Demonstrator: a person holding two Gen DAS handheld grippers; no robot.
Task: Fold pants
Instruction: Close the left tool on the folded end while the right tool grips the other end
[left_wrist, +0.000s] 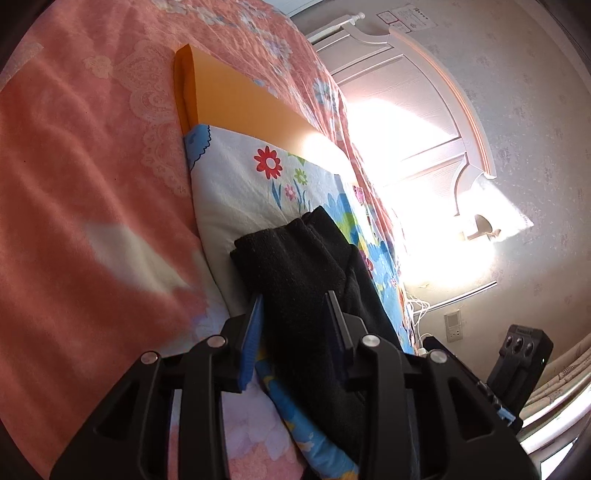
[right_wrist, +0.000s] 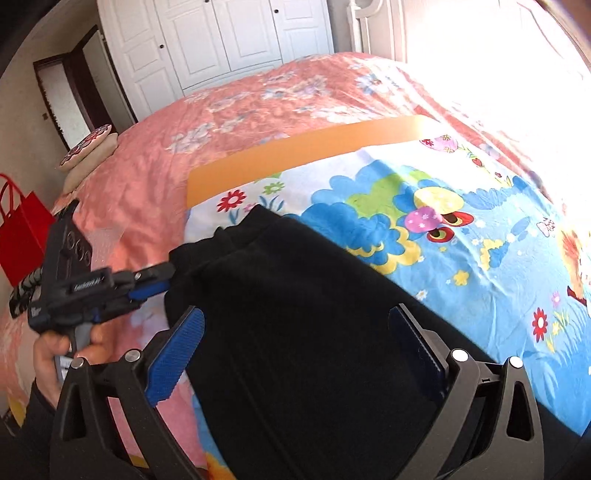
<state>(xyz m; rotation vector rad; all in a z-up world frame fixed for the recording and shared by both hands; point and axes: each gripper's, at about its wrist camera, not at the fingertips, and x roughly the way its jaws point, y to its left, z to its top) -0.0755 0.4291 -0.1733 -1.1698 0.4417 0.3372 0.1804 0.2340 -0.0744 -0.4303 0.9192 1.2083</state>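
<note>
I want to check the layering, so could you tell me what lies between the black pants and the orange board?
A strip of the flowered sheet separates the pants from the board, clearest in the right wrist view.

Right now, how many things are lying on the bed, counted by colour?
Black: 1, the pants
Orange: 1, the board
Many-coloured: 1, the cartoon sheet
Total: 3
</note>
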